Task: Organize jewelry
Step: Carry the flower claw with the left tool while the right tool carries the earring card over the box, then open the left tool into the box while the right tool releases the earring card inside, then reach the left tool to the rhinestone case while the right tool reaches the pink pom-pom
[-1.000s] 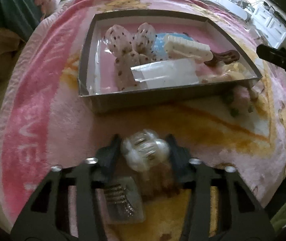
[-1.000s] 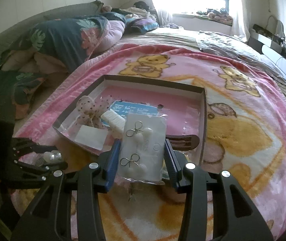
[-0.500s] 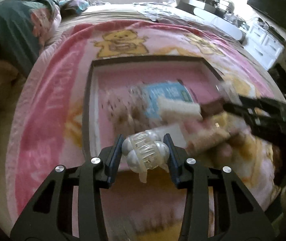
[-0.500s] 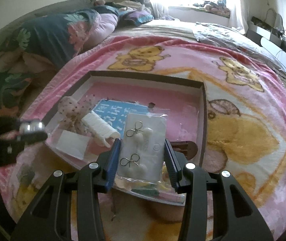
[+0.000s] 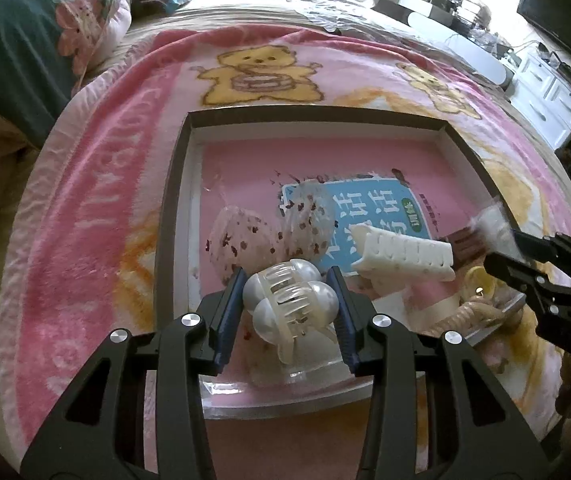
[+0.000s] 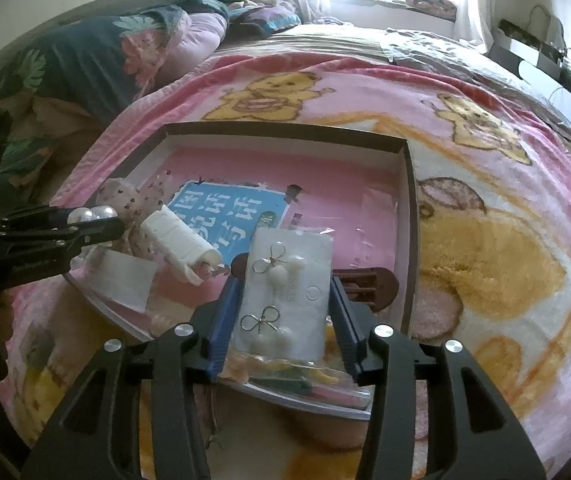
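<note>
Two grippers work over my tray [image 5: 173, 184] on the pink bear blanket [image 5: 97, 208] covering the bed. My left gripper [image 5: 288, 300] pinches a pearl claw clip [image 5: 289, 300] between its fingers, held above the tray's near left corner. My right gripper [image 6: 283, 308] has just been opening its fingers; the earring card [image 6: 285, 296] sits between them, and I think the pads no longer press on it, though the bag's edges blur that. Inside the tray lie a white comb clip [image 5: 403, 254], a dotted bow [image 5: 269, 236] and a brown clip [image 6: 369, 282].
</note>
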